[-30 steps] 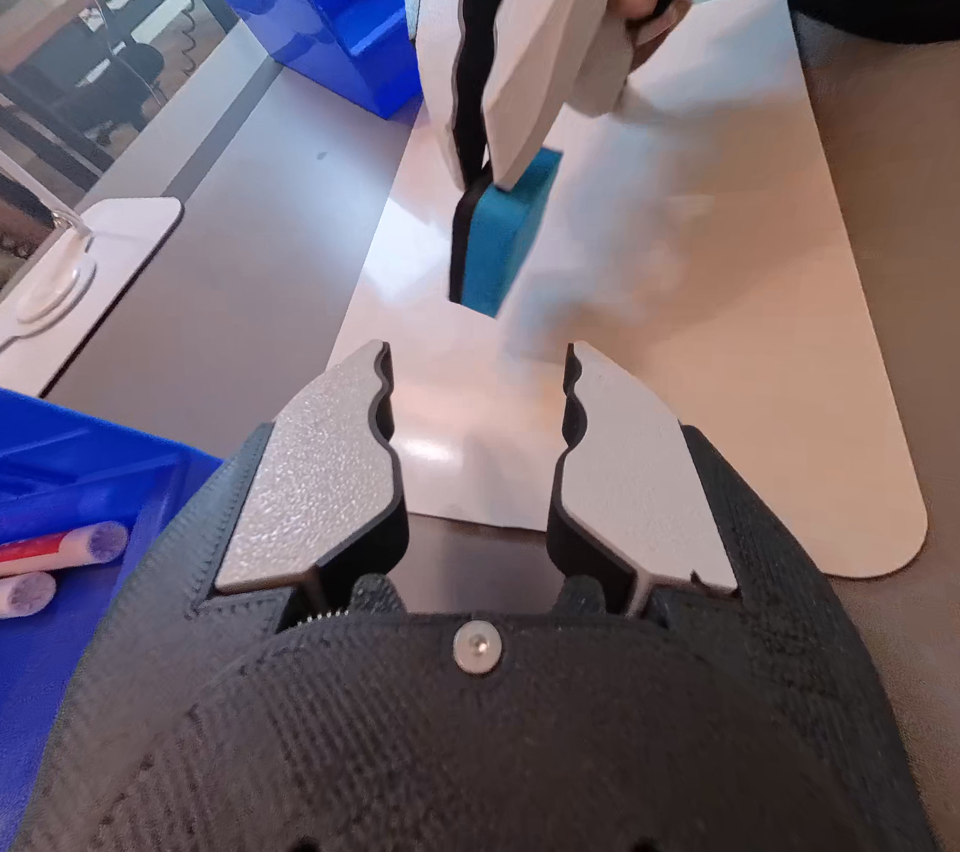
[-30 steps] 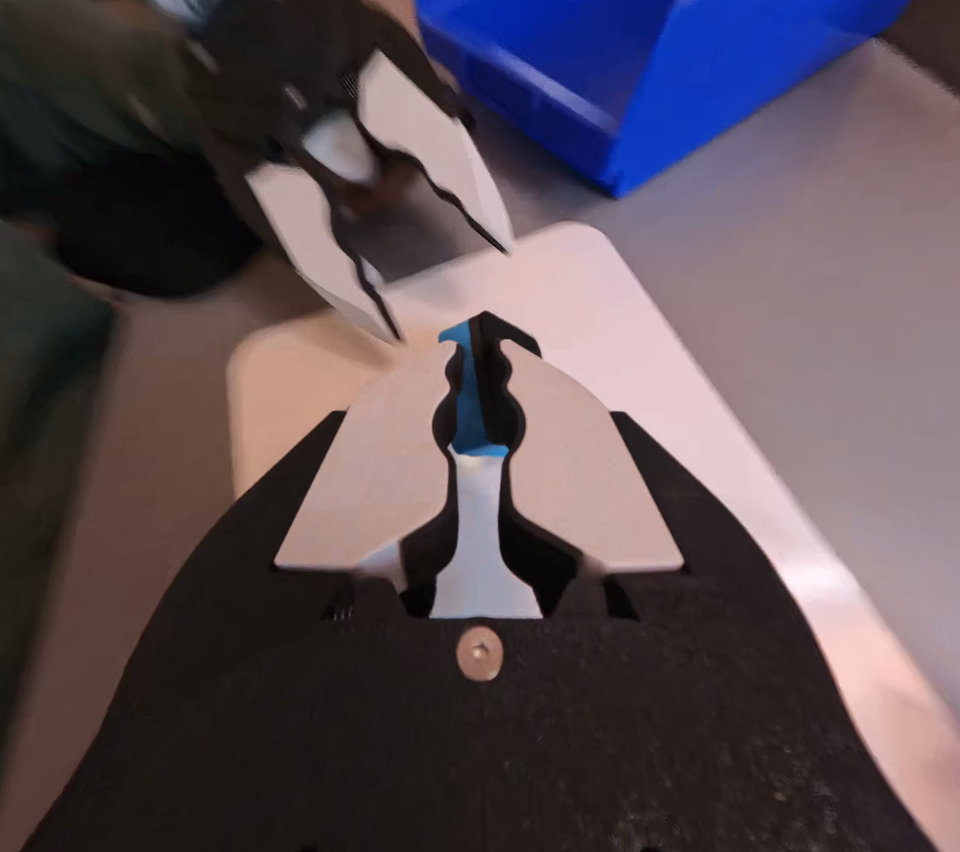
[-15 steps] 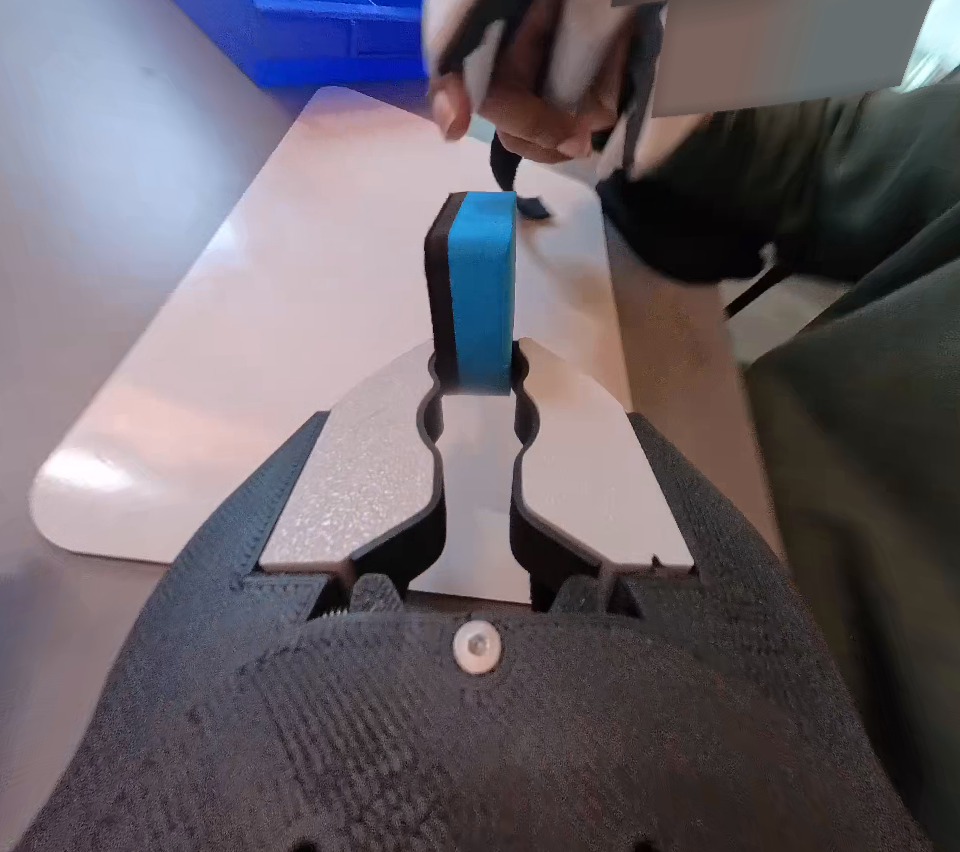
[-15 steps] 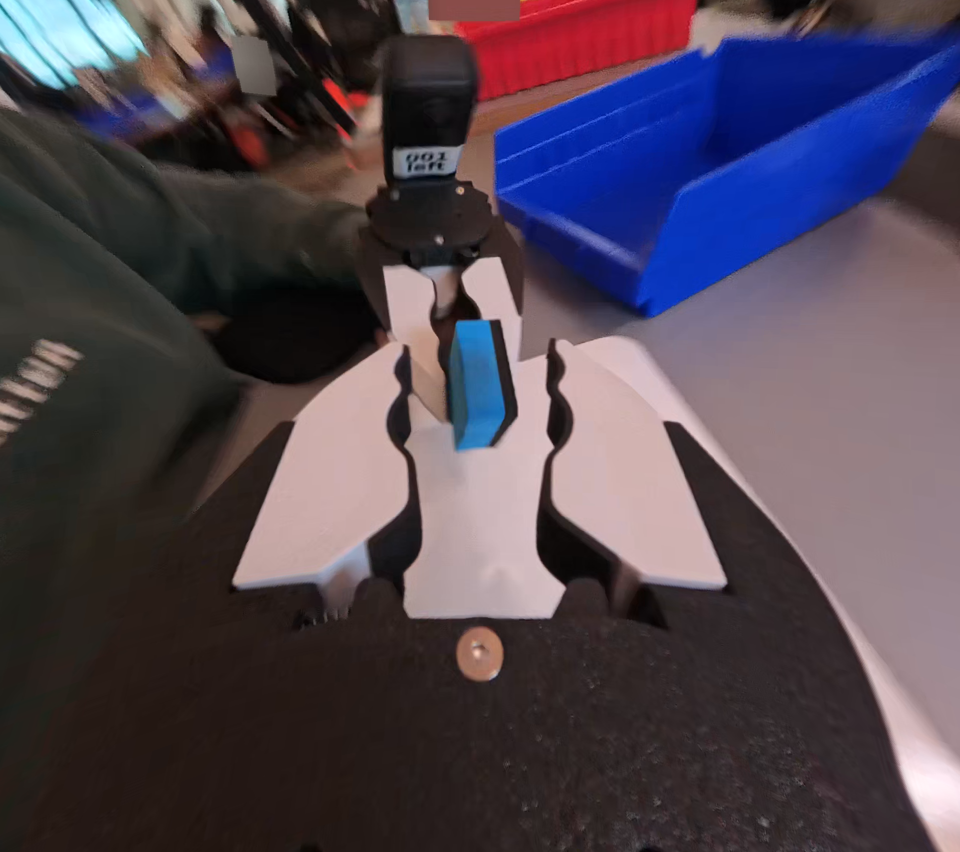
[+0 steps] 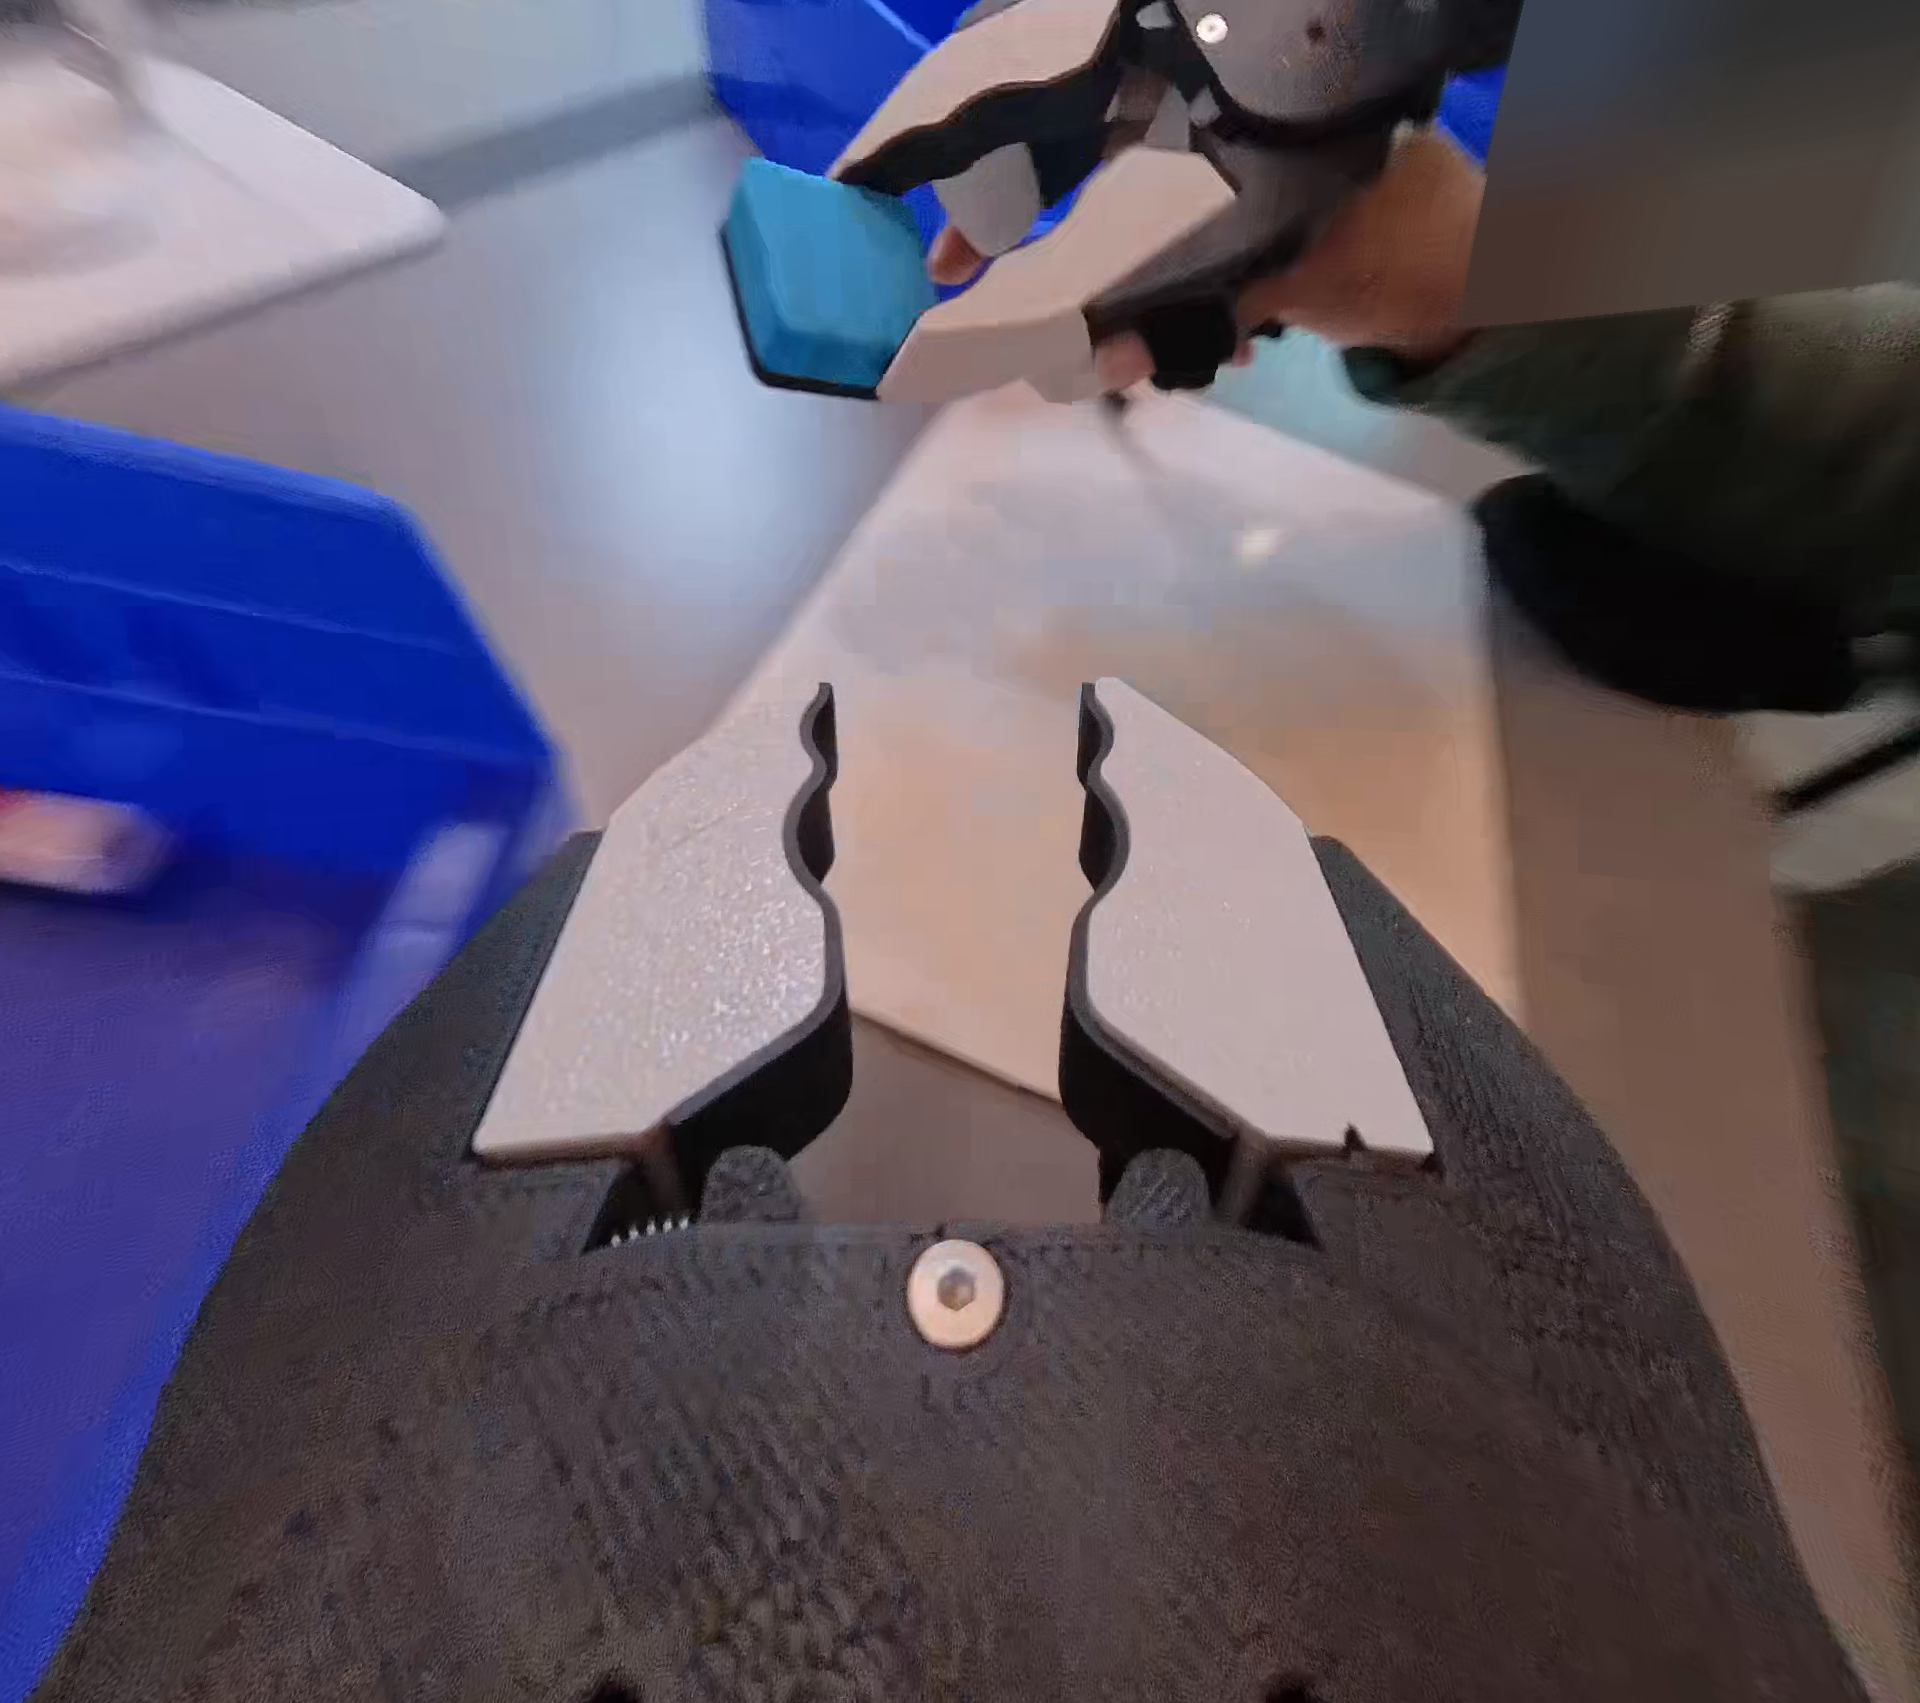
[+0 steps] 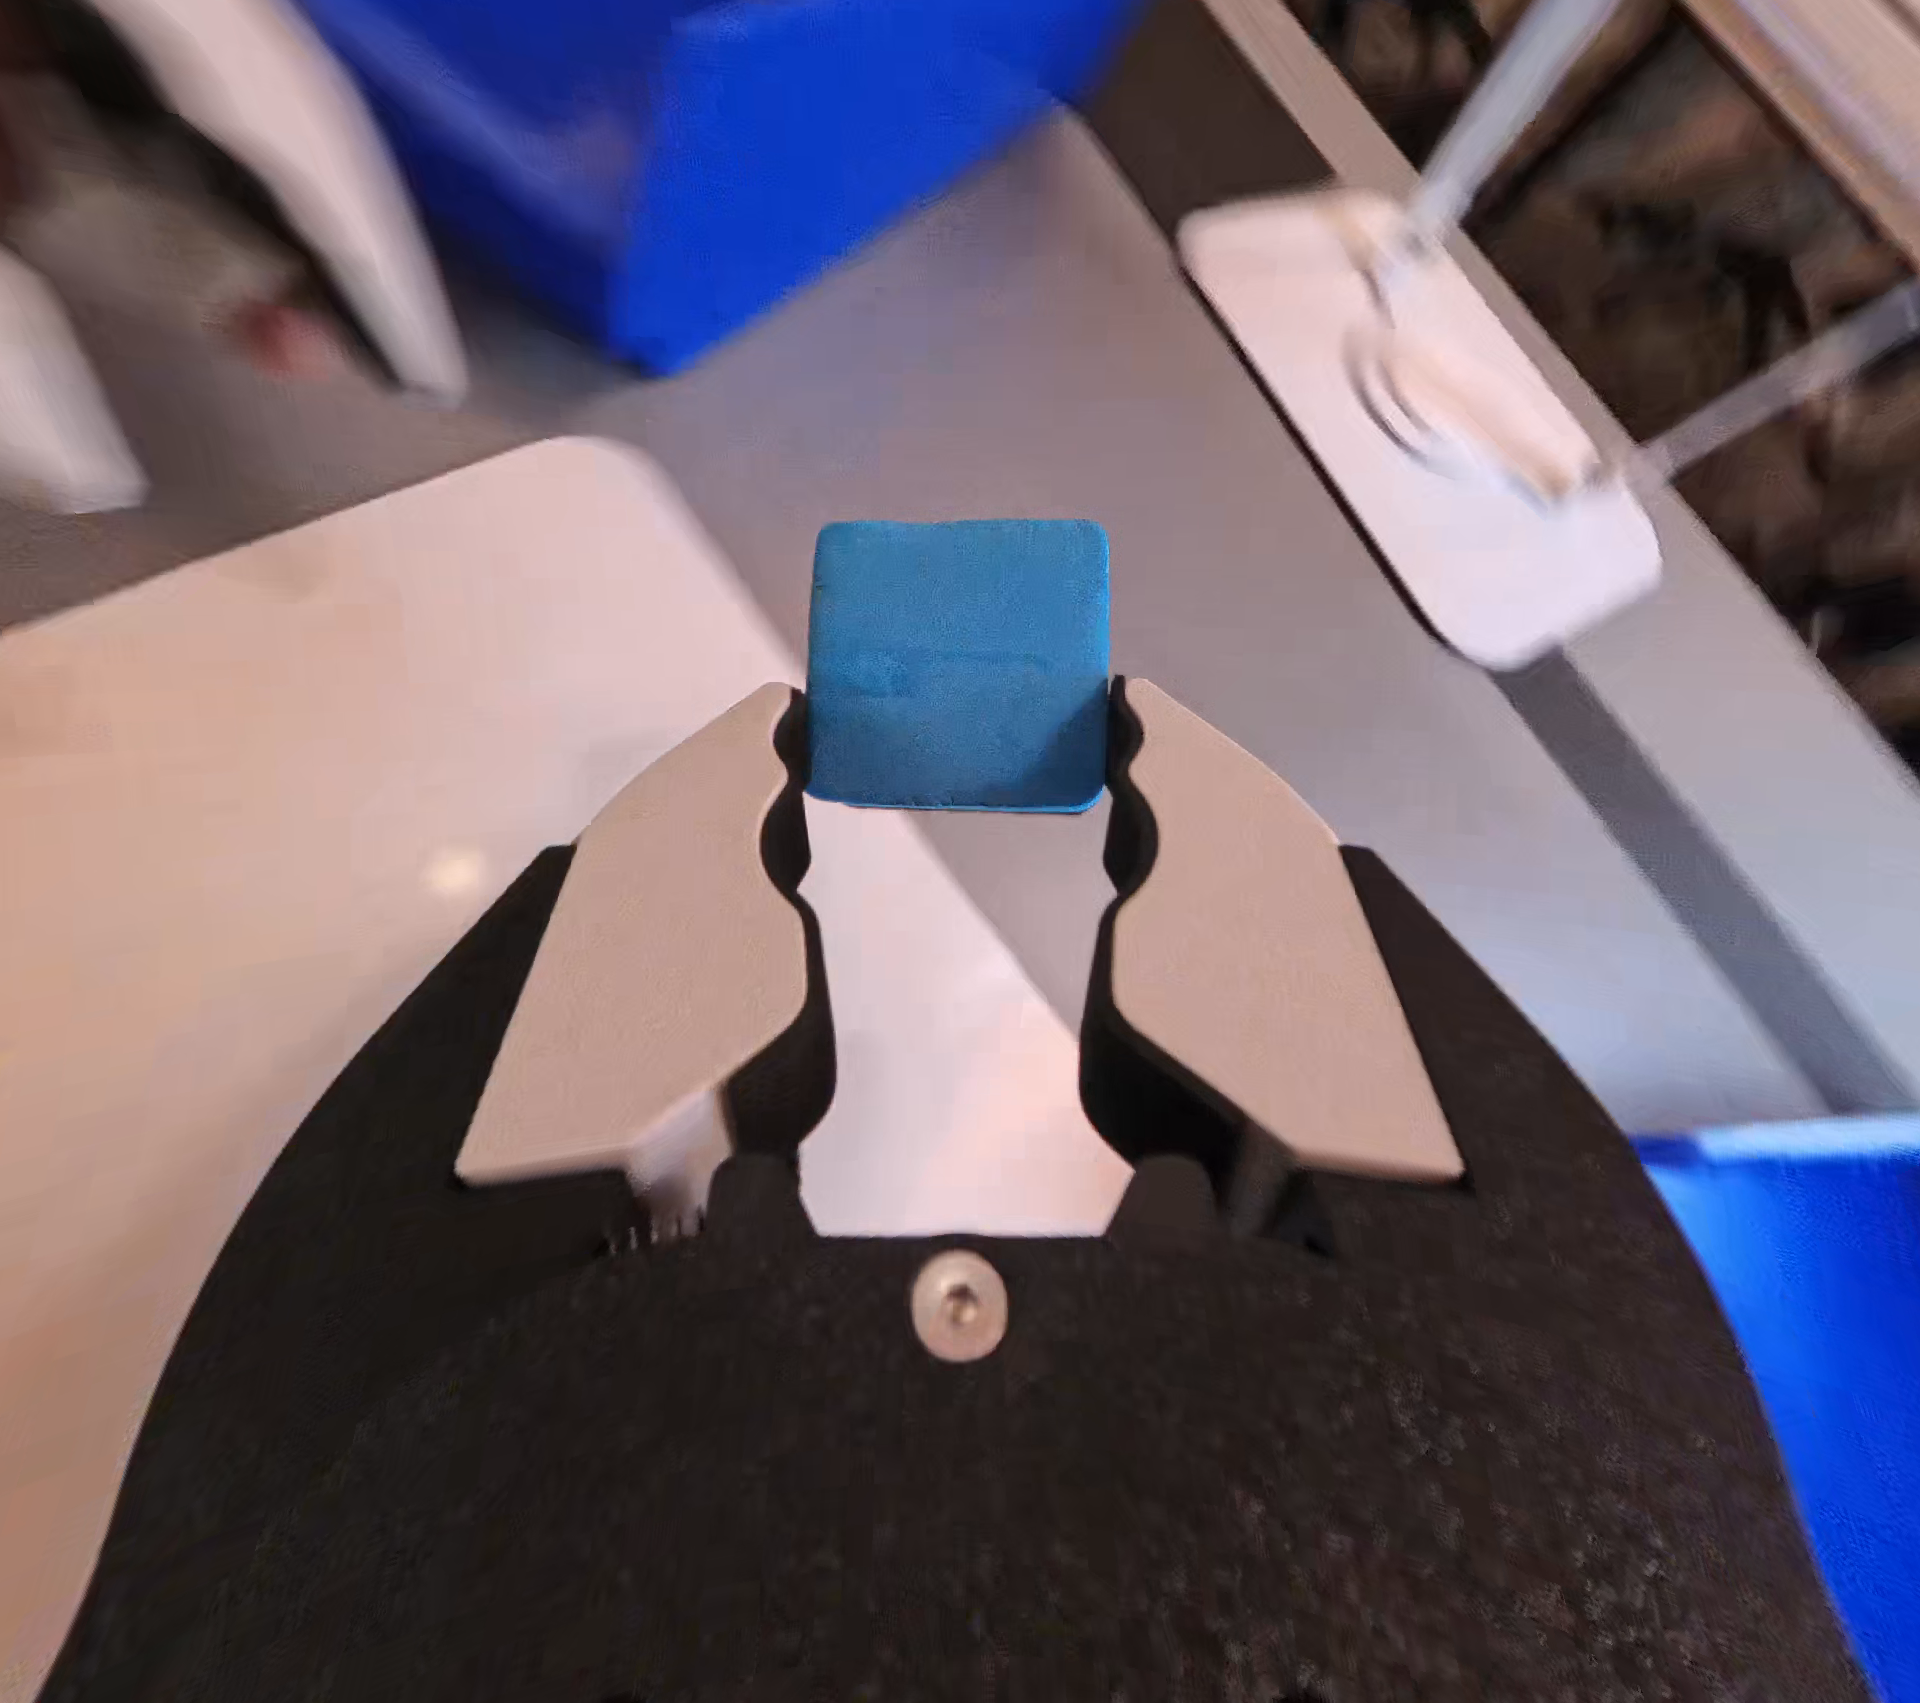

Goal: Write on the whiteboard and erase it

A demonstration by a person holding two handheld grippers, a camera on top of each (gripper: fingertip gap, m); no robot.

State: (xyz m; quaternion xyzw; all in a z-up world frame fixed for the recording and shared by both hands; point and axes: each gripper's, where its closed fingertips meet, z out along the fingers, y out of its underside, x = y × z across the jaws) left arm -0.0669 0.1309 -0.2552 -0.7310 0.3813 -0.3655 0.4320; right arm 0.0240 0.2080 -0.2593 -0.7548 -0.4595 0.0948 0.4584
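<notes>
Grey table [image 5: 582, 448] bears whiteboard [image 5: 1091, 614]; right gripper [image 6: 954, 697] clamps blue eraser [image 6: 956, 666], seemingly airborne; left gripper [image 5: 956, 697] agape, empty

left gripper [image 5: 956, 708] empty, apart | right gripper [image 5: 883, 282] clamps eraser [image 5: 821, 282]

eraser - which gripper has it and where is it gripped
The right gripper pinches the blue eraser across its near end at its fingertips; the left gripper is open, holding nothing.
</notes>
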